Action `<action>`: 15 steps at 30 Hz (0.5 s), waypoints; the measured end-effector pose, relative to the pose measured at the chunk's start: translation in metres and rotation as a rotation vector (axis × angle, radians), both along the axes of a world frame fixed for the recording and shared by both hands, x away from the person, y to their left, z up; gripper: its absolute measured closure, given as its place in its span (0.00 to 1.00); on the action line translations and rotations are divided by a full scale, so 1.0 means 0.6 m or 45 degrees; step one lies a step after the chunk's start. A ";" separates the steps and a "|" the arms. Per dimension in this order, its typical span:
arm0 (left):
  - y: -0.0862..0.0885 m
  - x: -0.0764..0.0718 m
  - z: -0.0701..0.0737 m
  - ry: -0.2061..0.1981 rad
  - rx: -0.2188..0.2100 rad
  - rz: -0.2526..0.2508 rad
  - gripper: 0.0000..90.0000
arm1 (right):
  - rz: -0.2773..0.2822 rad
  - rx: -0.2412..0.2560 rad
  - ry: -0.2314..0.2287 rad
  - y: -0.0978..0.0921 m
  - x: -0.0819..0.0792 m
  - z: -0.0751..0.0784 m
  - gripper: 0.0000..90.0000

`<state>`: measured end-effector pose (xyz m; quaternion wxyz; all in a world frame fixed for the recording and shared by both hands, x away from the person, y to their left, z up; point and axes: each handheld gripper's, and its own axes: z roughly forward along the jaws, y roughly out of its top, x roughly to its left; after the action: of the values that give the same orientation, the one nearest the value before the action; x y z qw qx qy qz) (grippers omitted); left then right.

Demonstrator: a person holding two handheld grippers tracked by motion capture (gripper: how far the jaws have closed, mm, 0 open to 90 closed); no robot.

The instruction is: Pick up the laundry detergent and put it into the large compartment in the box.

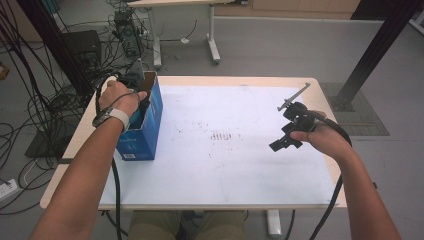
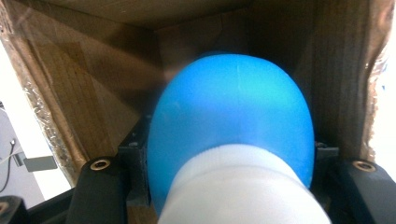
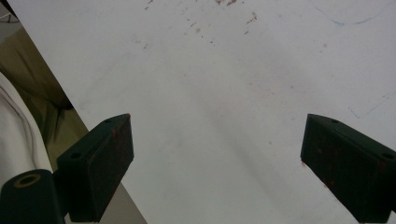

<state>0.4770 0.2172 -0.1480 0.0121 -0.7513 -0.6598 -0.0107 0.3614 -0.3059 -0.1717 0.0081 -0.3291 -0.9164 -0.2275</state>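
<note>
Counter (image 1: 240, 180) carries a blue carton (image 1: 147, 130) standing open-topped, well left of the right tool (image 3: 217, 154), which hovers released, jaws wide. Left tool (image 1: 131, 80) reaches down inside the carton, clenched on a blue-and-white bottle (image 2: 233, 135). Step in hand, likely: pulling the bottle out. Next move calls for a straight lift clear of the carton walls.

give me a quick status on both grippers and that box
Left gripper inside blue box, shut on blue-and-white object. Right gripper open over white table. Nothing in the way.
</note>
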 end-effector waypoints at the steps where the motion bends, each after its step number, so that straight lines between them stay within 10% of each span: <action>1: 0.000 0.000 0.000 -0.001 0.001 -0.001 0.41 | -0.001 0.000 -0.001 0.000 0.000 0.000 0.10; 15: -0.001 -0.001 0.000 -0.003 0.002 -0.003 0.41 | -0.002 0.001 -0.002 0.001 -0.001 0.001 0.10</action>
<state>0.4763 0.2165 -0.1481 0.0118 -0.7520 -0.6590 -0.0120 0.3608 -0.3055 -0.1712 0.0074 -0.3297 -0.9160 -0.2283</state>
